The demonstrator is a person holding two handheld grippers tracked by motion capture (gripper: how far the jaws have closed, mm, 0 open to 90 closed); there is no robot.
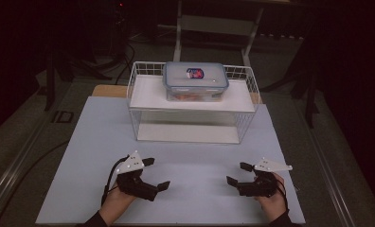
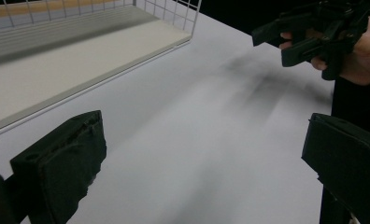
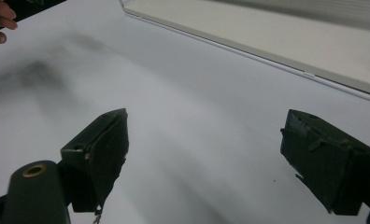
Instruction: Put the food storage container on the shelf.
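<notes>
A clear lidded food container (image 1: 195,80) with a blue rim and a red-blue label sits on the upper shelf of a white wire rack (image 1: 193,104). My left gripper (image 1: 156,173) rests low over the white table near its front left, open, nothing between its jaws. My right gripper (image 1: 238,173) is at the front right, open and empty as well. In the left gripper view my own jaws stand wide apart (image 2: 202,158), and the right gripper (image 2: 286,39) shows farther off in a hand. The right gripper view shows its jaws spread (image 3: 204,156) over bare table.
The white table top (image 1: 185,161) lies between the grippers and the rack. The rack's lower shelf (image 1: 188,133) is a pale board. A metal frame (image 1: 214,23) stands behind the table in a dark room.
</notes>
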